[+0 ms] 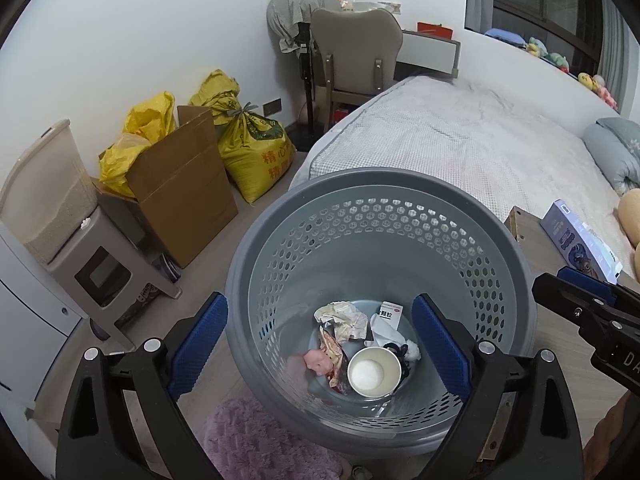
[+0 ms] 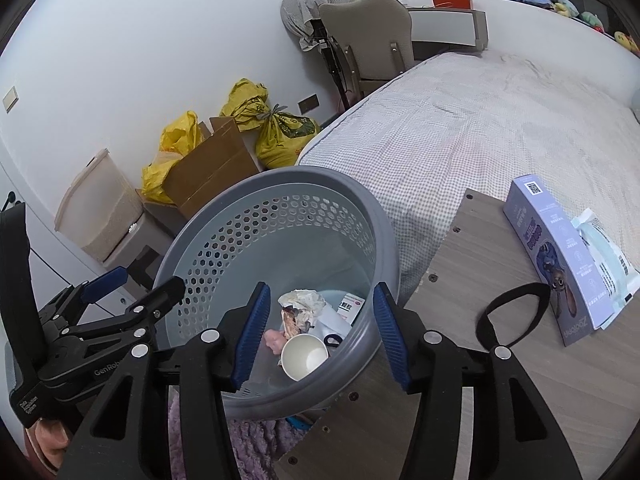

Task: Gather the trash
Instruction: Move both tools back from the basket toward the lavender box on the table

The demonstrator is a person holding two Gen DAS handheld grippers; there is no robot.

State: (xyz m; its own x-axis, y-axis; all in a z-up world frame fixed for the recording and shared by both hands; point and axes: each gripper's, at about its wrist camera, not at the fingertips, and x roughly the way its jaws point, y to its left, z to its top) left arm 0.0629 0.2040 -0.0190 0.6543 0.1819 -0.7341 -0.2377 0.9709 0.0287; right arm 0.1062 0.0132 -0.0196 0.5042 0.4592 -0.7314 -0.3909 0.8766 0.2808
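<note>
A grey perforated bin [image 1: 400, 178] stands on the floor beside the bed. At its bottom lie a white paper cup [image 1: 374, 372], crumpled paper [image 1: 342, 318], a small white medicine box [image 1: 390, 314], a snack wrapper [image 1: 334, 354] and a pink lump [image 1: 318, 364]. My left gripper [image 1: 320, 340] hangs over the bin mouth, wide open with nothing between its blue pads. My right gripper [image 2: 320, 332] hovers above the bin's [image 2: 280, 178] near right rim, open and empty, with the cup [image 2: 304, 356] showing far below its gap. Each gripper shows at the edge of the other's view: the right gripper [image 1: 560, 280] and the left gripper [image 2: 140, 282].
A wooden bedside table [image 2: 500, 380] right of the bin carries a purple box [image 2: 560, 264] and a black strap loop [image 2: 512, 312]. The bed [image 2: 480, 120] lies behind. A cardboard box [image 1: 180, 184], yellow sacks [image 1: 256, 148] and a grain dispenser [image 1: 52, 200] line the wall. A purple rug [image 1: 256, 440] lies below.
</note>
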